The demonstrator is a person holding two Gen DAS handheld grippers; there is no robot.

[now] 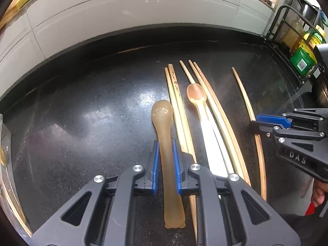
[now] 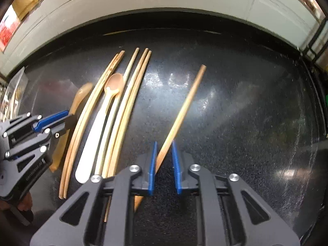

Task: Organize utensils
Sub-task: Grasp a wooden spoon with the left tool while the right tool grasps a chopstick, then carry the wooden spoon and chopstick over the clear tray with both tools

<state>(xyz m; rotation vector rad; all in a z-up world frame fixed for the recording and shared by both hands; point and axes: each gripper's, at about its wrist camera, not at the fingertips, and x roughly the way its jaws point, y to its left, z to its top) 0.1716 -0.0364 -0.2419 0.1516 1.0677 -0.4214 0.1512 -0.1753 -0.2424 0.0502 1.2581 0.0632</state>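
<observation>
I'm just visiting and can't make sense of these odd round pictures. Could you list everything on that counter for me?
Translucent amber plastic spoon: one, amber, leftmost utensil, handle between the left tool's pads.
Brown-bowled spoon with white handle: one, among the chopsticks.
Bundled wooden chopsticks: five, tan, side by side mid-counter.
Lone wooden chopstick: one, tan, apart on the right, lying slanted between the right tool's pads.
Speckled black stone counter: one, under everything.
White tiled wall: behind the counter.
Black wire rack with bottles: one, far right.
Left tool: black with blue pads, closed on the amber spoon.
Right tool: same make, closed on the lone chopstick.
</observation>
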